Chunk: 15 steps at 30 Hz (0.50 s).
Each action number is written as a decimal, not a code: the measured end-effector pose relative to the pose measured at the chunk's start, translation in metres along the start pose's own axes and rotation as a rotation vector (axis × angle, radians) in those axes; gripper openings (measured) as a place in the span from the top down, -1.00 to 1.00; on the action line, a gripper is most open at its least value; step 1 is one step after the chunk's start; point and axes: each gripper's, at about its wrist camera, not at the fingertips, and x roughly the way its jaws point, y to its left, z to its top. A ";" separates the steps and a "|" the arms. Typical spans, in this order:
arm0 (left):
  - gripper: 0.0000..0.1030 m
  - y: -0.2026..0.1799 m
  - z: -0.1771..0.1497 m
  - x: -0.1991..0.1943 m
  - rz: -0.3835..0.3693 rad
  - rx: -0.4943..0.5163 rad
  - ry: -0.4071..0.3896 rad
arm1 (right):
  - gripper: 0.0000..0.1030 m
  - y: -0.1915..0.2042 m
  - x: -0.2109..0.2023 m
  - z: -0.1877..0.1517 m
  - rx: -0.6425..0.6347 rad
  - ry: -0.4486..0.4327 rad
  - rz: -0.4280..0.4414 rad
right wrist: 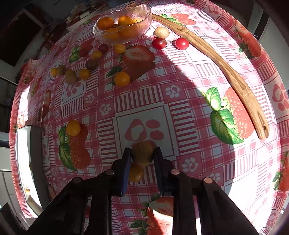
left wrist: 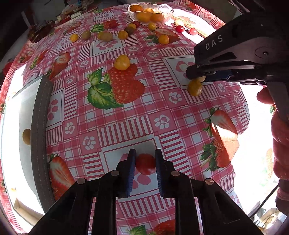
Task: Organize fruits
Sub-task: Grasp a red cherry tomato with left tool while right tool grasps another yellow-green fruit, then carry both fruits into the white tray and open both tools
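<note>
My left gripper (left wrist: 145,159) is shut on a red cherry tomato (left wrist: 145,164), held between its blue pads above the tablecloth. My right gripper (right wrist: 142,153) is shut on a brownish-yellow fruit (right wrist: 142,152); a yellow tomato (right wrist: 135,171) lies on the cloth just below it. From the left wrist view the right gripper (left wrist: 196,76) hovers over that yellow tomato (left wrist: 195,87). A glass bowl (right wrist: 144,9) of orange fruits stands at the far end. Several yellow, green and red tomatoes lie scattered before it, one yellow tomato (left wrist: 122,62) nearer.
A curved wooden stick (right wrist: 225,66) lies at the right beside two red tomatoes (right wrist: 181,43). A grey-edged white tray (left wrist: 38,126) with a small fruit in it sits at the left table edge. The person's hand (left wrist: 280,141) is at the right.
</note>
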 end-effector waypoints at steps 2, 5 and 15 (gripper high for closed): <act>0.56 0.005 0.000 -0.002 -0.053 -0.035 0.004 | 0.46 -0.003 -0.004 -0.001 -0.001 -0.015 0.010; 0.56 0.016 0.001 -0.008 -0.095 -0.080 -0.002 | 0.46 -0.008 -0.014 -0.004 0.000 -0.032 0.028; 0.56 0.041 0.004 -0.030 -0.132 -0.118 -0.011 | 0.46 -0.005 -0.036 -0.036 -0.019 -0.024 0.053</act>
